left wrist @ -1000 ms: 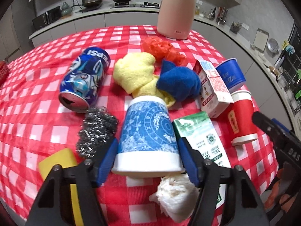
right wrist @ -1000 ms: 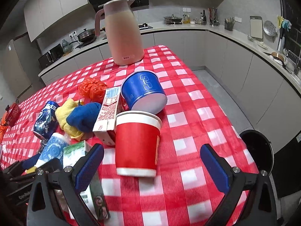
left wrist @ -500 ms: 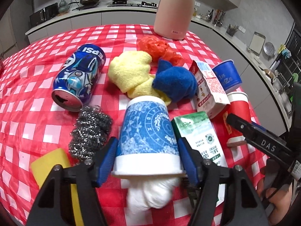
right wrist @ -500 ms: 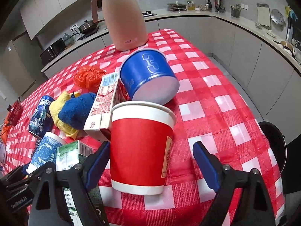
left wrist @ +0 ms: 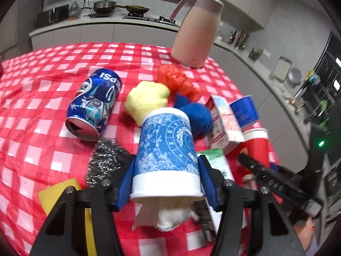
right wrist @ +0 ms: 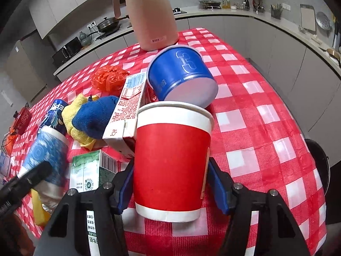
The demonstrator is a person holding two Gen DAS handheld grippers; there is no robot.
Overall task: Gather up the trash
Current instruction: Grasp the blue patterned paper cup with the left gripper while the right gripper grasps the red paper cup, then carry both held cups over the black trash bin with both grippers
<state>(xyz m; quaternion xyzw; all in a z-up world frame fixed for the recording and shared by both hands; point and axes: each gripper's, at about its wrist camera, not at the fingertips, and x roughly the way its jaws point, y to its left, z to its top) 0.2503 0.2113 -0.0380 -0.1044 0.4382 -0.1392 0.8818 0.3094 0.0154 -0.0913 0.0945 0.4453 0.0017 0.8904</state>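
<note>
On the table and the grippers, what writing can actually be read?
"PEPSI", upside down, partly visible: soda can
"DAS": right gripper's finger
Large logo, unclear: blue cup
Small print on the red-and-white carton and green carton: too small to read.

Right tool (right wrist: 170,184): blue pads just closing, now pressing both sides of an upside-down red paper cup with white rims (right wrist: 171,160). Behind it, touching, a blue paper cup on its side (right wrist: 181,74) and a red-and-white carton (right wrist: 125,115). Pink thermos jug (right wrist: 151,15) near the far edge of the red-checked bench (right wrist: 255,111).
</note>
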